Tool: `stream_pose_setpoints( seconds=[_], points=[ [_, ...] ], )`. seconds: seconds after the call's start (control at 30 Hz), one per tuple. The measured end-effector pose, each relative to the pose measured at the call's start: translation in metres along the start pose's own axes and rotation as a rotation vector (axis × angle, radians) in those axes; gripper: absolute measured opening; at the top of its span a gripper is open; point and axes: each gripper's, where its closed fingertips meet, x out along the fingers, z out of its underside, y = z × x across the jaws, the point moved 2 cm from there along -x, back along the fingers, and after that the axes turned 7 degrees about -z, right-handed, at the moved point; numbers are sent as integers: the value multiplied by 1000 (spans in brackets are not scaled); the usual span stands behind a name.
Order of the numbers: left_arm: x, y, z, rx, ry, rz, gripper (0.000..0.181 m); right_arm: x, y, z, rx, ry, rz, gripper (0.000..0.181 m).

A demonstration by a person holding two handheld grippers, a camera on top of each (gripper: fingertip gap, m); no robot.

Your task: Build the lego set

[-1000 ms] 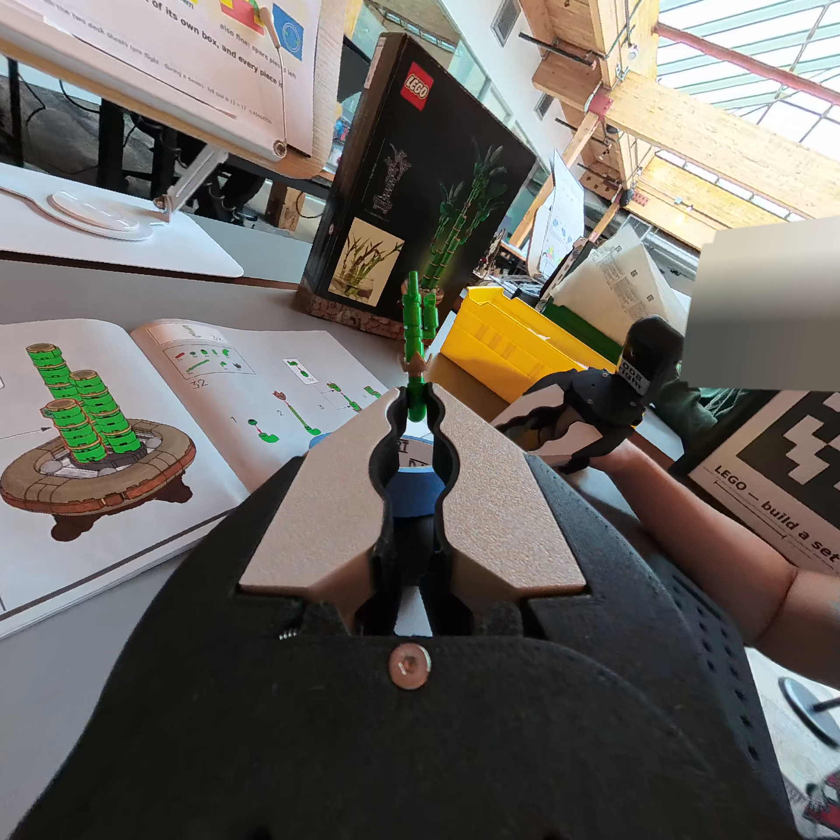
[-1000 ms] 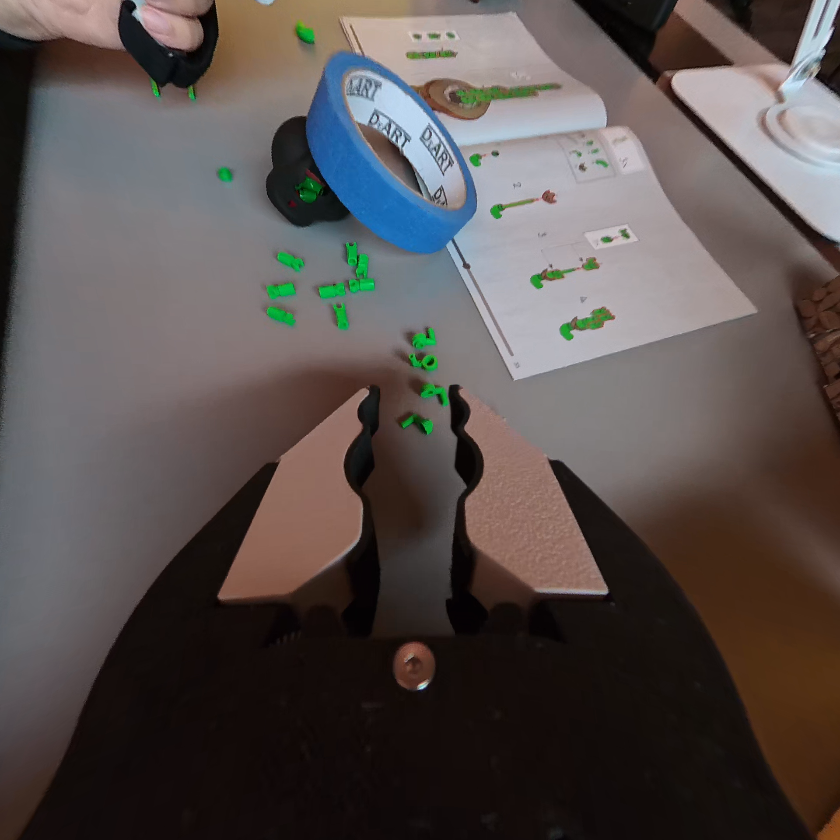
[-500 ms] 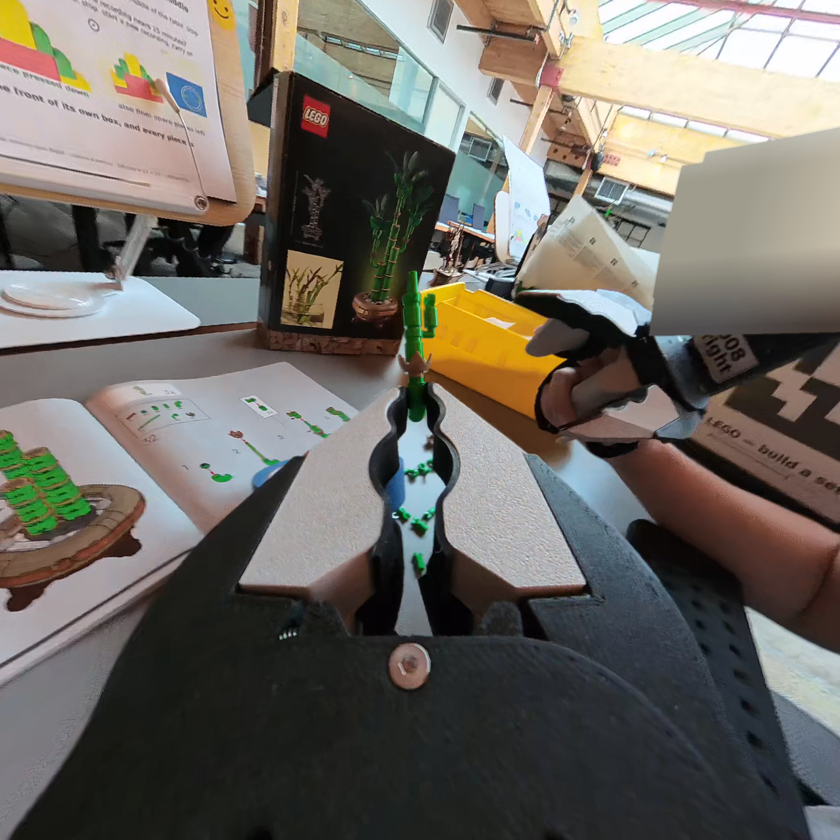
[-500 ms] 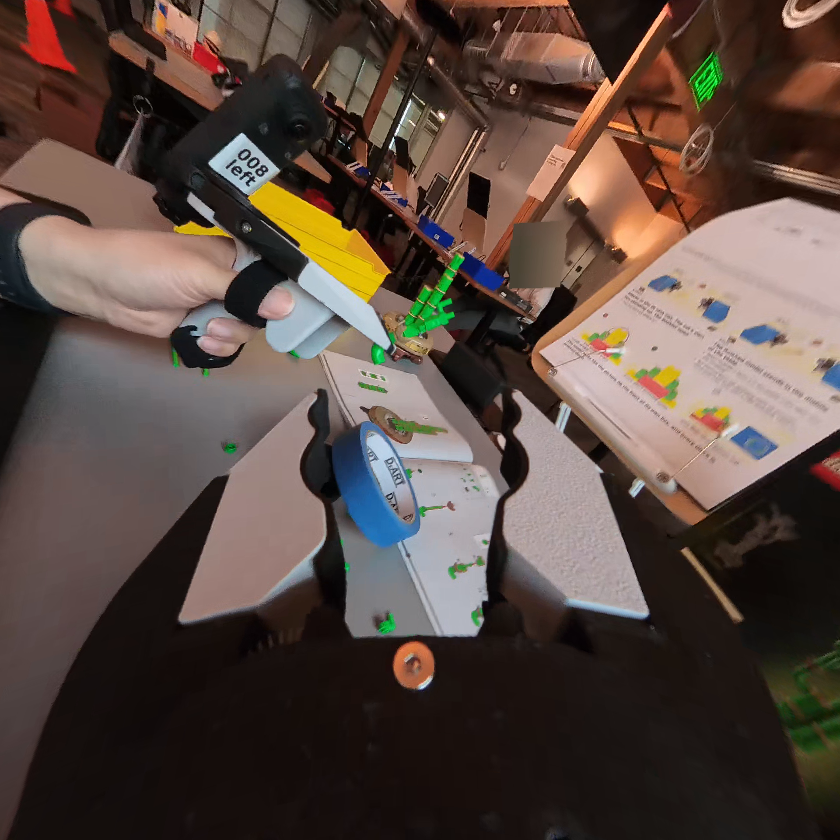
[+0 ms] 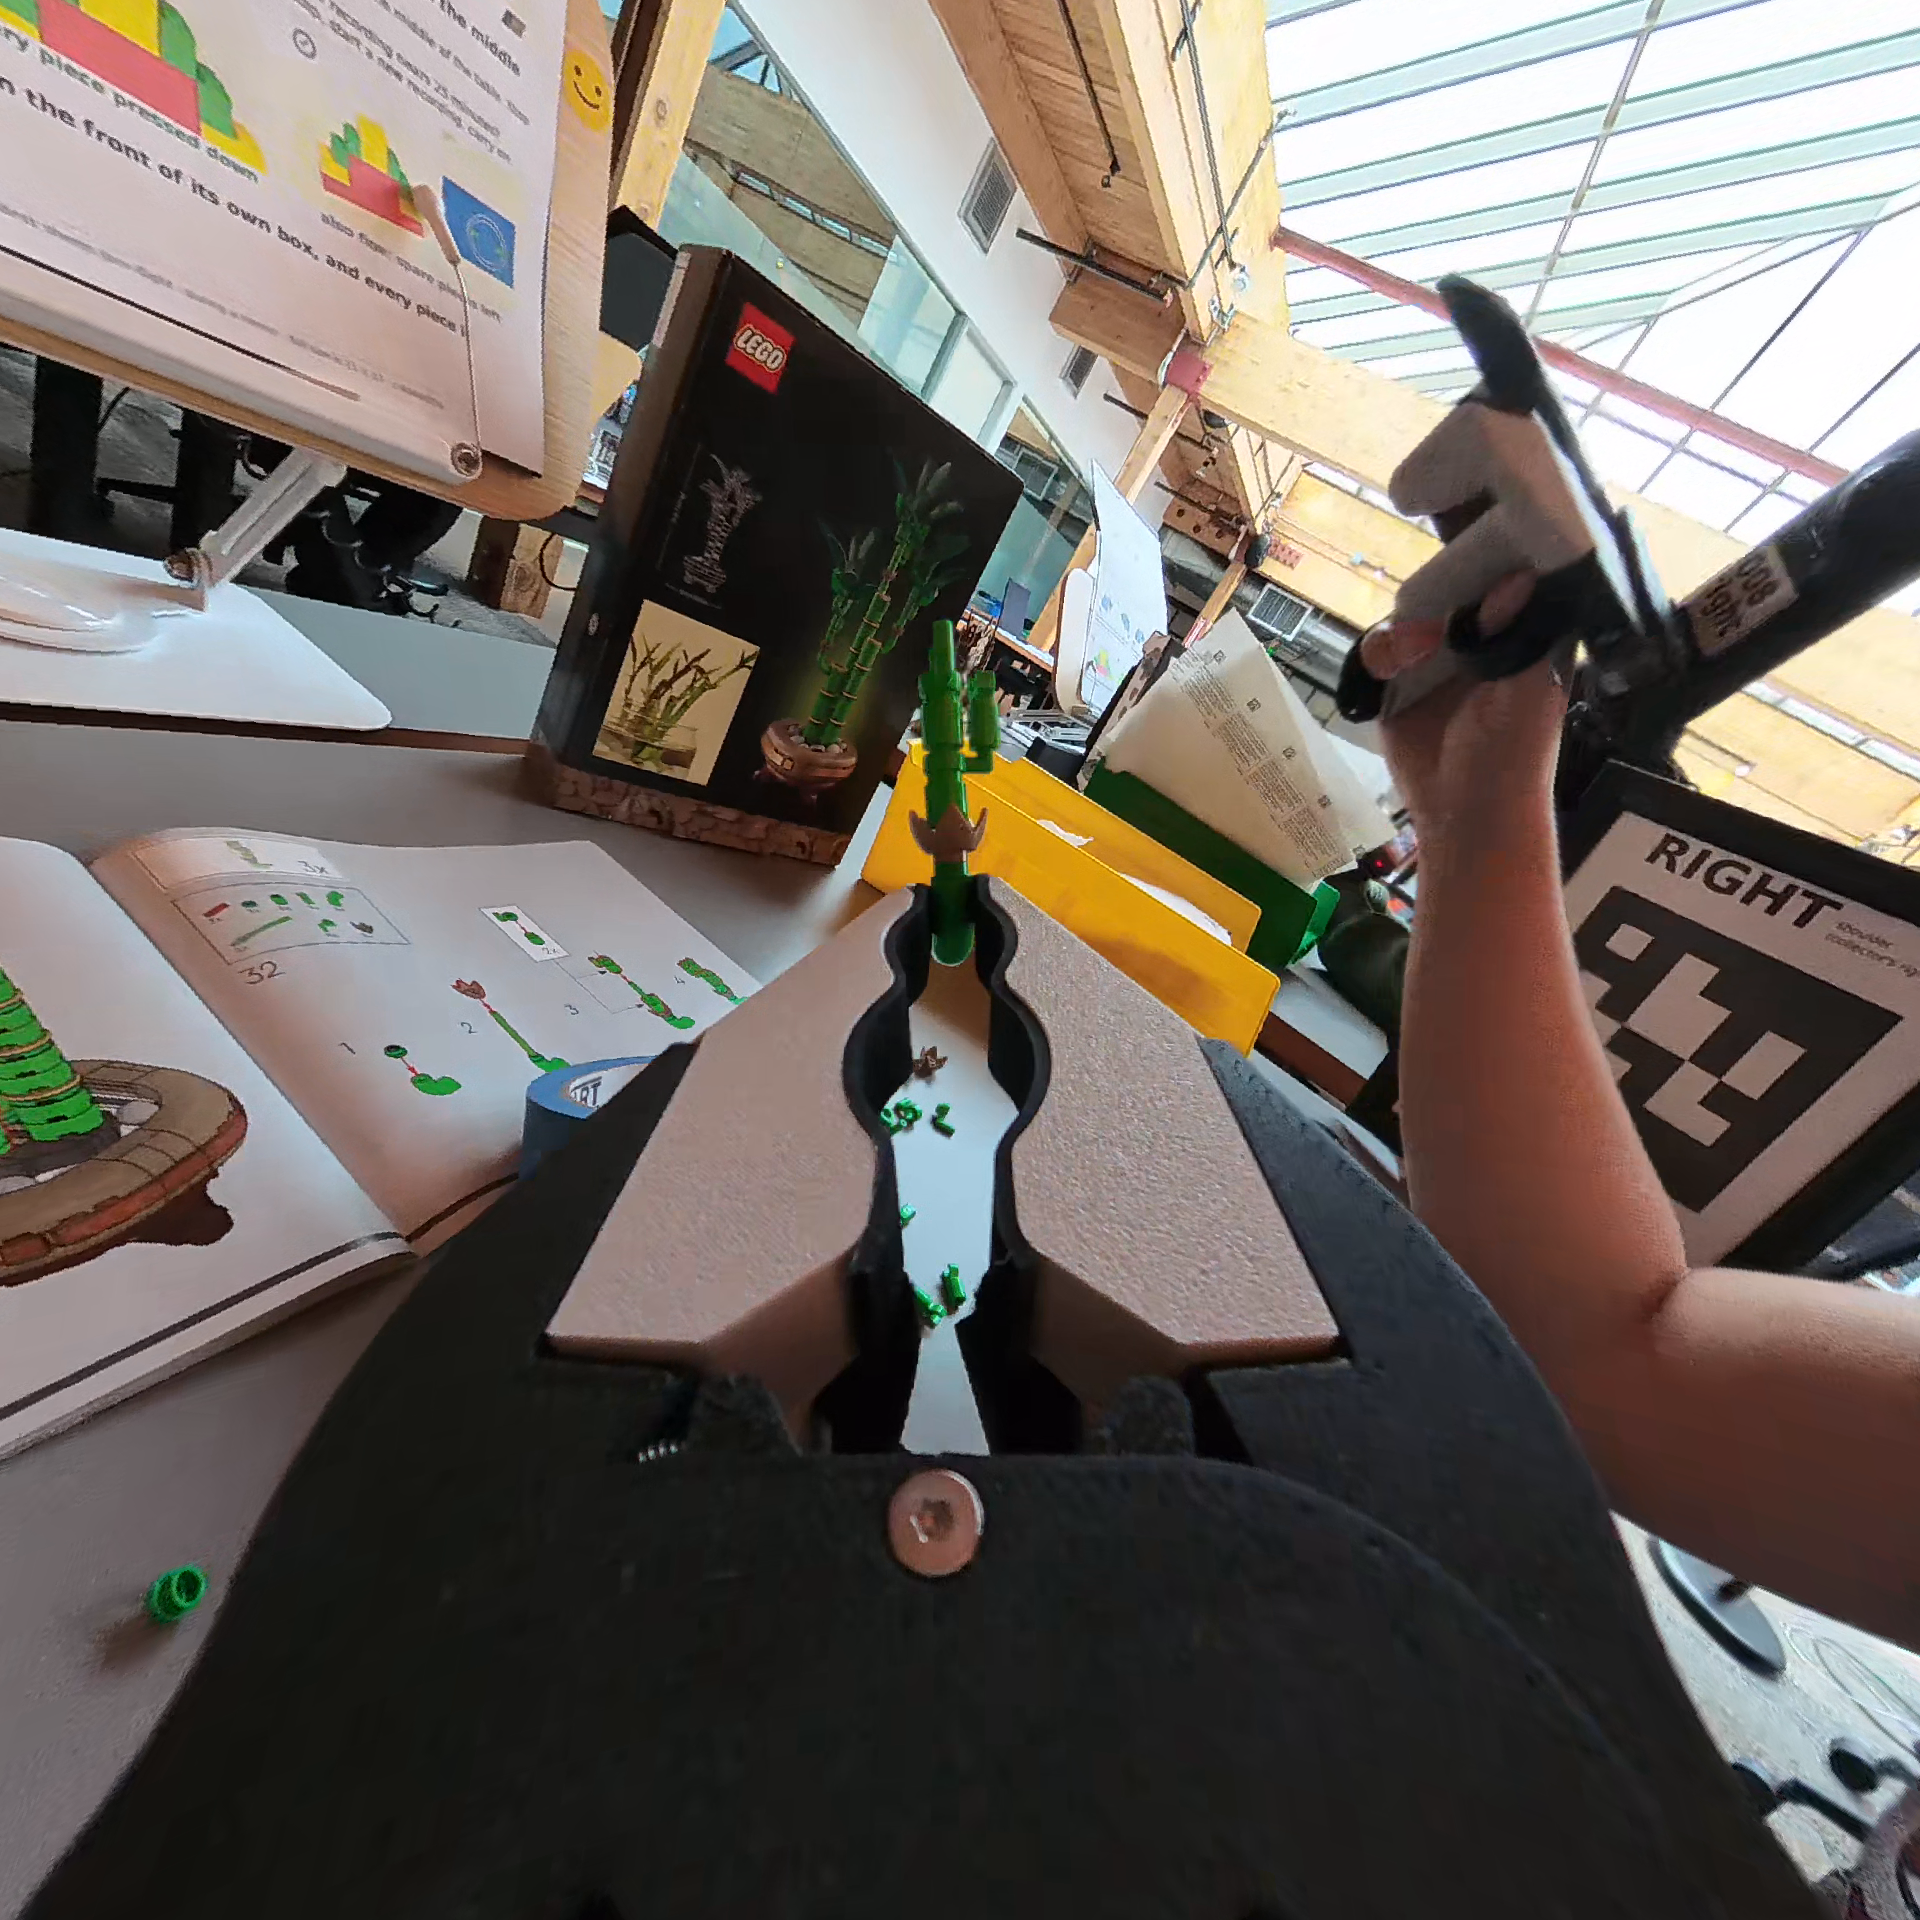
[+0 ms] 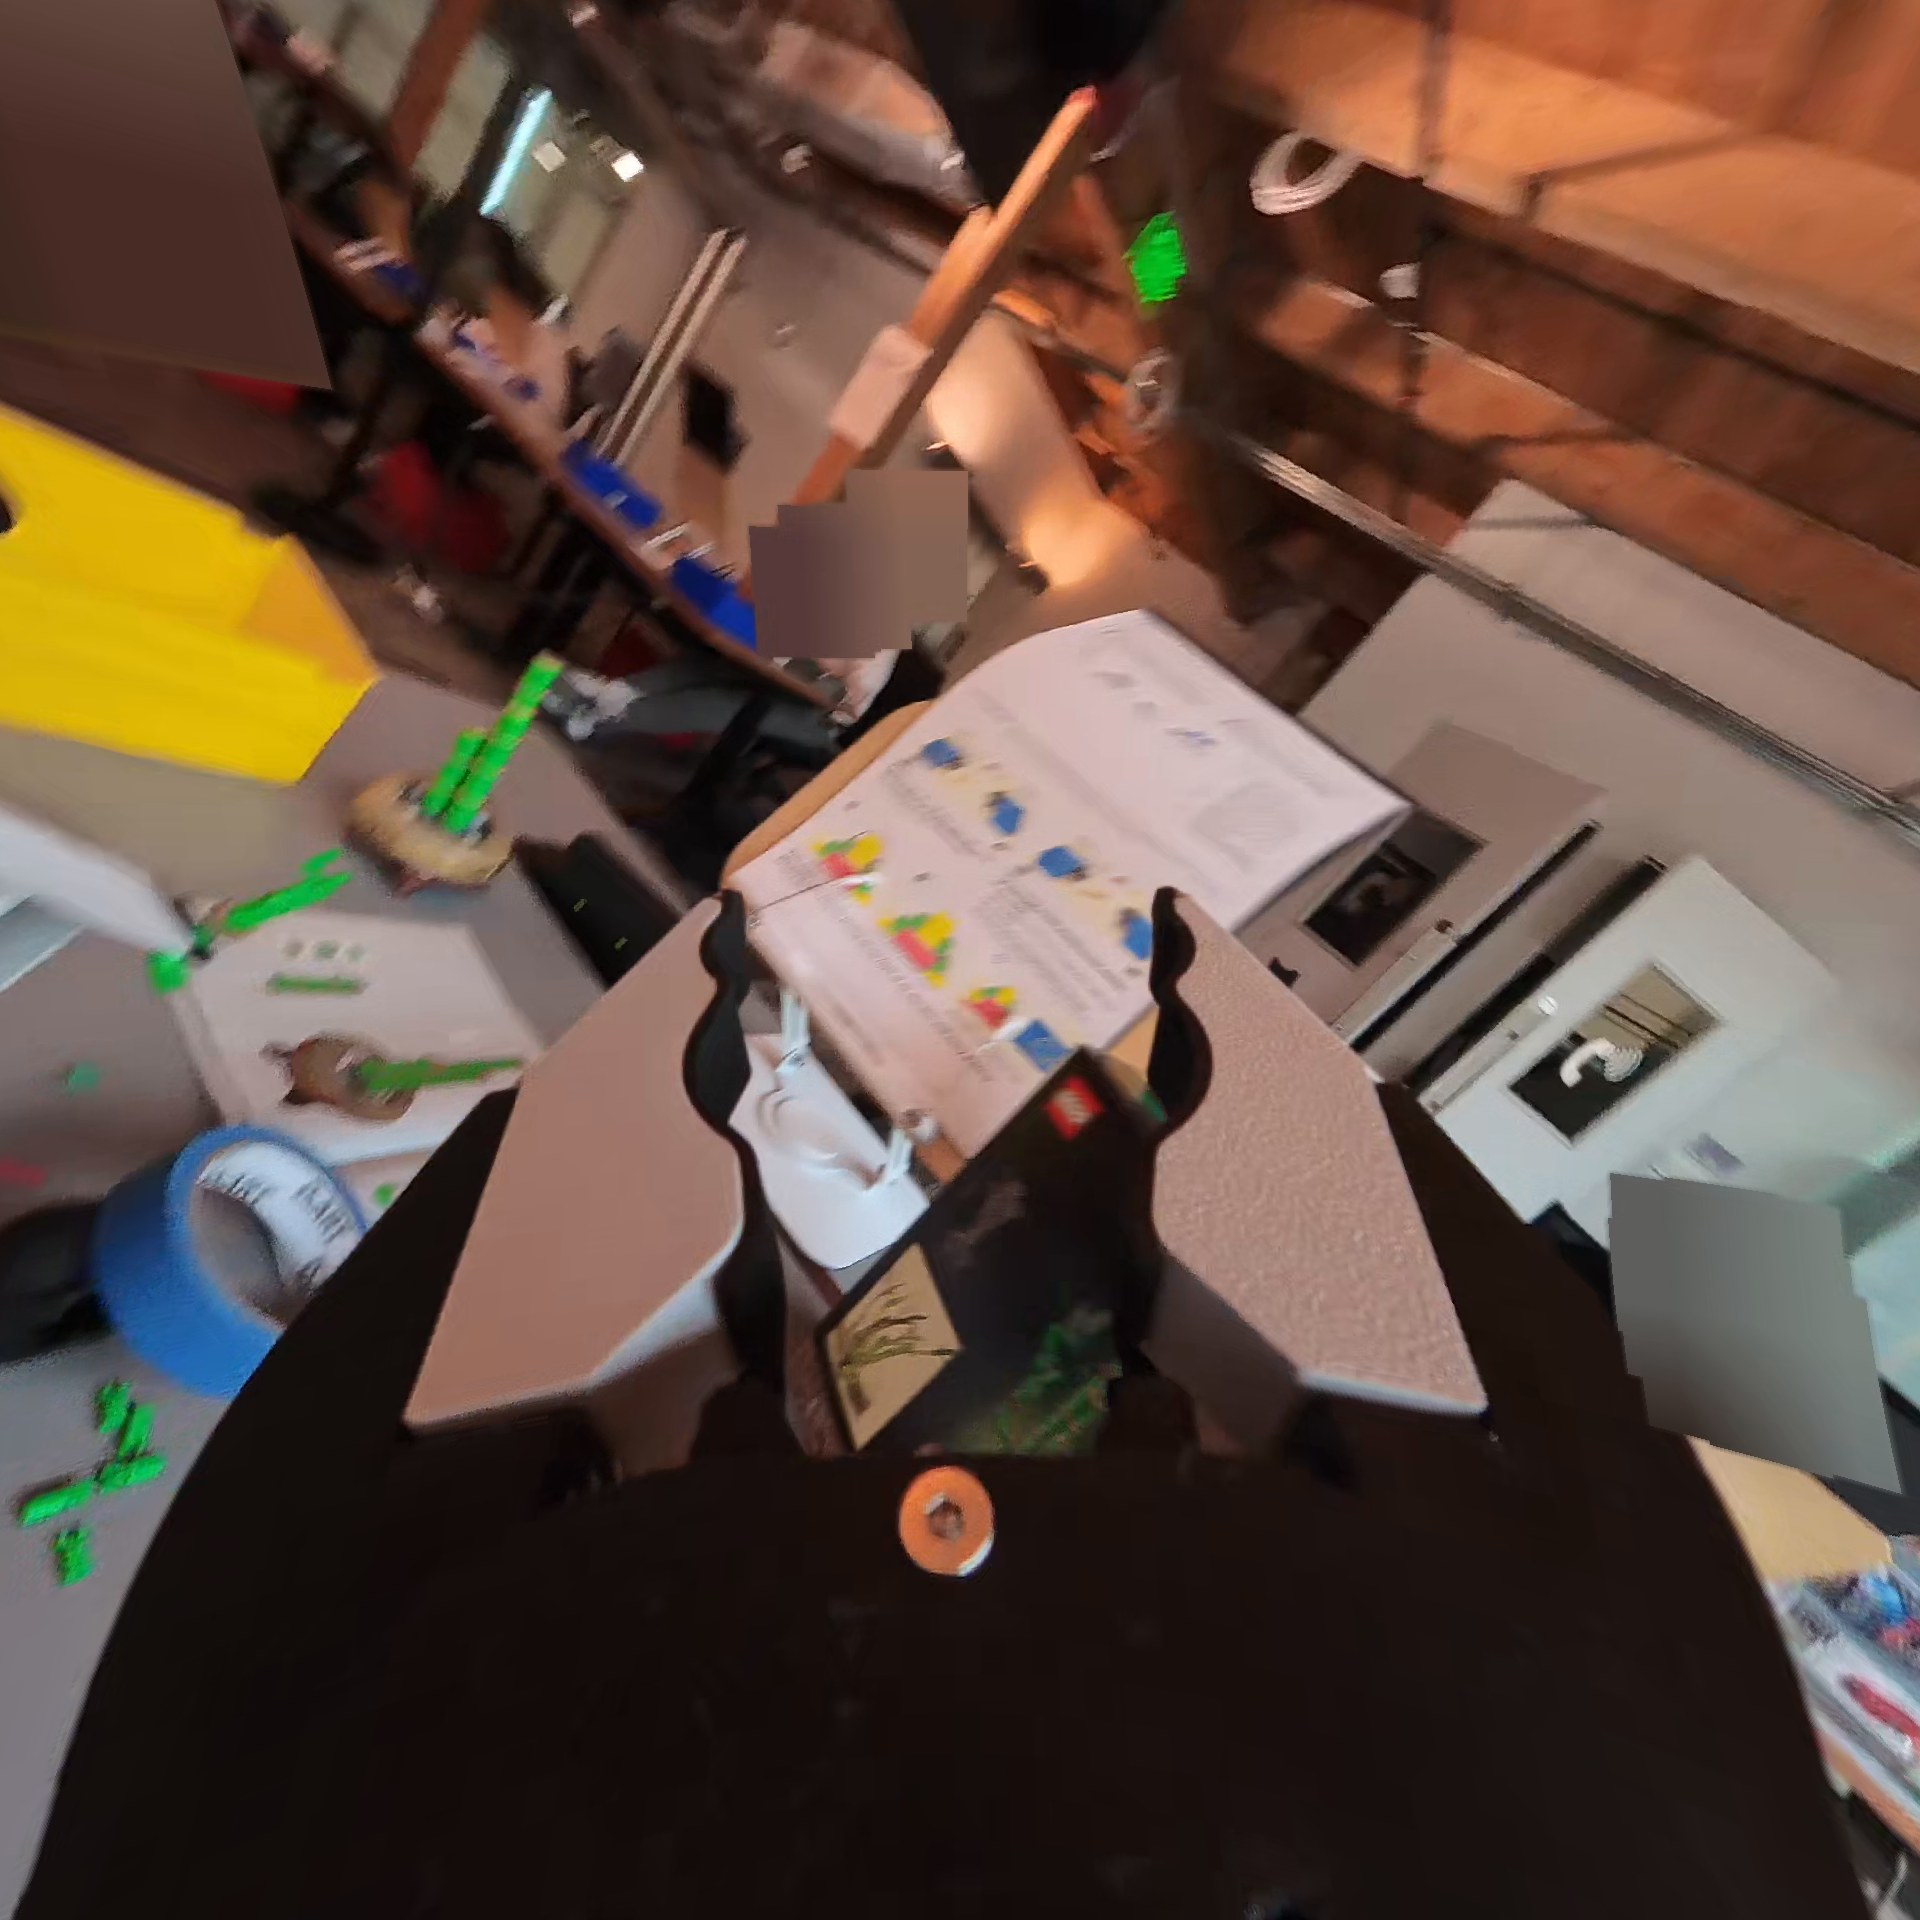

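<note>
While the grey table [image 5: 436,675] carried most of the kit, the work on it stood only part finished. An instruction booklet [image 5: 312,997] lay open on the table to a page of stem sub-steps, and the black set box [image 5: 769,582] stood upright behind it with a yellow bin [image 5: 1081,883] beside it. Near the booklet's corner lay a roll of blue tape [image 6: 208,1268].

On inspection, the round brown base with short green bamboo stalks [image 6: 447,800] stood assembled on the table near the yellow bin; I judged this the finished portion. Leaves and further stems appeared outstanding.

The left gripper [image 5: 951,925] was clamped at its very tips on the lower end of a slim green stem [image 5: 951,748], held upright clear of the table, a brown collar piece part-way up it and a side shoot near the top. The right gripper [image 6: 940,935] was raised high, jaws spread wide, holding nothing; its view was blurred.

Loose small green pieces [image 6: 94,1465] lay scattered on the table beside the tape, with a single green stud [image 5: 175,1592] apart from them. I judged these as parts yet to be fitted, so a fair amount of the build remained.
</note>
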Motion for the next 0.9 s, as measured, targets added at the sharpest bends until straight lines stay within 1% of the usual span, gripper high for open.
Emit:
stream_pose_setpoints(
  seconds=[0.07,0.1,0.17,0.2,0.23,0.27,0.3,0.37,0.4,0.5,0.67,0.8,0.9],
  points=[
    [-1,2,-3,-10,9,21,5,-30,35,-14,77,46,82,77],
    [-1,3,-4,-14,11,32,5,-45,46,-20,112,82,122,78],
    [-1,4,-5,-17,16,50,5,-72,51,-33,131,193,199,77],
    [-2,4,-7,-19,19,59,5,-83,46,-36,113,251,235,75],
    [-2,2,-8,-24,22,66,5,-93,39,-40,43,308,260,66],
    [-2,1,-9,-37,25,70,5,-103,42,-43,-52,347,325,53],
    [-3,0,-12,-55,33,81,5,-111,49,-44,-82,360,388,51],
    [-4,0,-22,-79,59,114,5,-113,50,-43,-38,354,327,55],
    [-3,0,-27,-80,71,119,5,-115,52,-41,-23,345,321,58],
    [1,8,-49,-79,109,145,5,-120,58,-30,-39,305,355,59],
    [21,46,-83,20,106,203,5,-120,69,-11,31,270,367,60],
    [37,77,-116,89,137,252,5,-115,75,-5,59,246,391,60],
    [44,86,-133,119,160,262,5,-109,77,-3,86,233,403,62]
  ],
)
